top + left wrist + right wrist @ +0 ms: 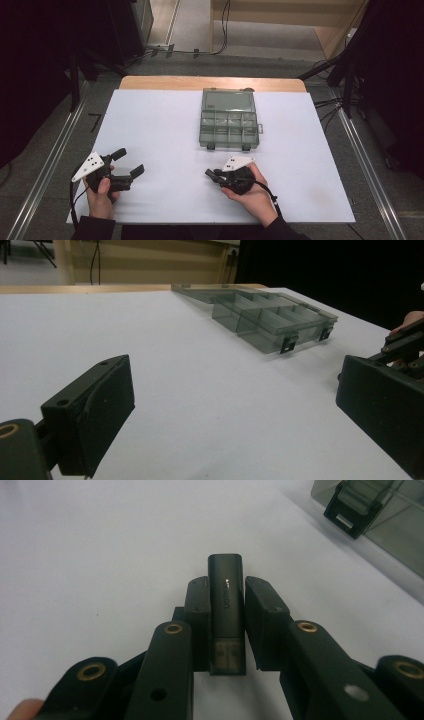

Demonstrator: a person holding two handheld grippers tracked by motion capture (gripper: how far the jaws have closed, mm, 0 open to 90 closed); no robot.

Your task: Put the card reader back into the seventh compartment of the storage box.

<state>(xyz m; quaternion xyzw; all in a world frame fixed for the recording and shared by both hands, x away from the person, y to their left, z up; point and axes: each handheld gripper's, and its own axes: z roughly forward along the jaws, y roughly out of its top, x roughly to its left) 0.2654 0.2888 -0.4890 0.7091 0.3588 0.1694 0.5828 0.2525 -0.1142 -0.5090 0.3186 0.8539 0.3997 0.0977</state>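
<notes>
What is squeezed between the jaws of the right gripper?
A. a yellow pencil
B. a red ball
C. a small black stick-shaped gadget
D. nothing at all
C: the right gripper has its jaws pressed on both sides of a small black stick-shaped gadget.

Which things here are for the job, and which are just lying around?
For the job:
- small dark USB stick, clamped in the right gripper
- open compartment box, lid folded back
- left gripper, jaws open, holding nothing

Just lying around:
- cables on the floor beyond the table

A white table [150,125] carries an open grey compartment box [229,125] near its far edge.
</notes>
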